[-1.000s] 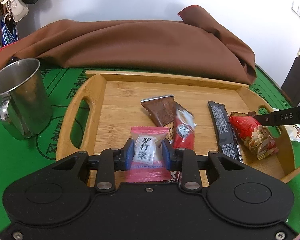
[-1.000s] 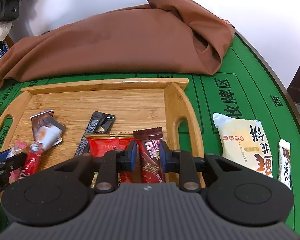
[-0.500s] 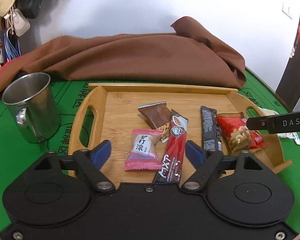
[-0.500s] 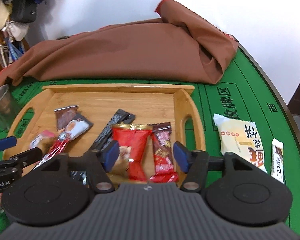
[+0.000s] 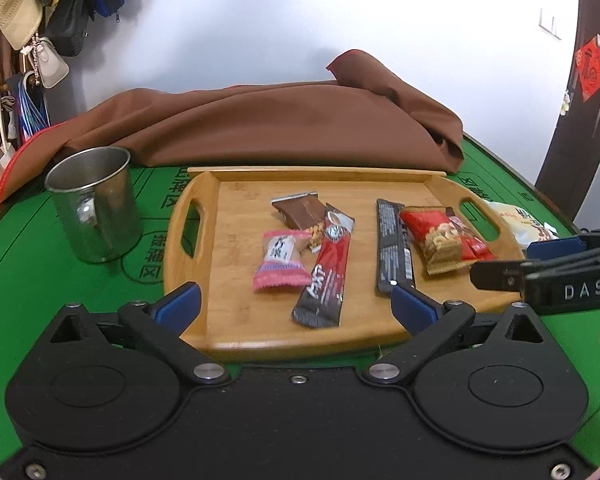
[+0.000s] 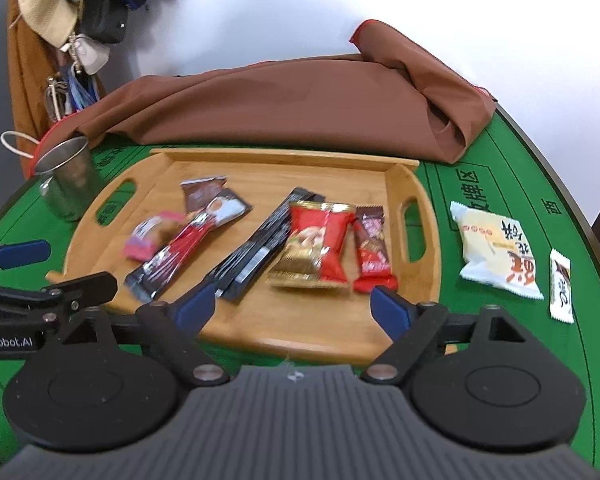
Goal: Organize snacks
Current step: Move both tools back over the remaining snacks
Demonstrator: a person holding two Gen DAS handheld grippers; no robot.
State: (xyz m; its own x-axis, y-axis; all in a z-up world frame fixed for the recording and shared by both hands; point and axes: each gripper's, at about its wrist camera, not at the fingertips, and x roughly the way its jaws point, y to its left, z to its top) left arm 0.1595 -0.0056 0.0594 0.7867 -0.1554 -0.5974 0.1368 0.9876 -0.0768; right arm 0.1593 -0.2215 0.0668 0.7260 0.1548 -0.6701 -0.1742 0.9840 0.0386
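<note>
A bamboo tray (image 5: 240, 328) (image 6: 414, 184) lies on the green table. In it lie a pink candy (image 5: 279, 262) (image 6: 146, 238), a brown wrapper (image 5: 300, 209), a long red stick (image 5: 326, 270) (image 6: 180, 252), black sticks (image 5: 392, 250) (image 6: 260, 254), a red peanut bag (image 5: 440, 240) (image 6: 316, 246) and a small dark red bar (image 6: 372, 254). My left gripper (image 5: 296, 306) is open and empty, above the tray's near edge. My right gripper (image 6: 294, 308) is open and empty, above the tray's near right side.
A steel mug (image 5: 94, 204) (image 6: 66, 178) stands left of the tray. A brown cloth (image 5: 280, 124) is heaped behind it. A yellow-white snack bag (image 6: 496, 252) and a small white packet (image 6: 560, 286) lie on the felt to the right. Bags hang at the far left.
Both grippers opened, letting go of the pink candy and the dark red bar in the tray, then drew back and up with jaws spread wider.
</note>
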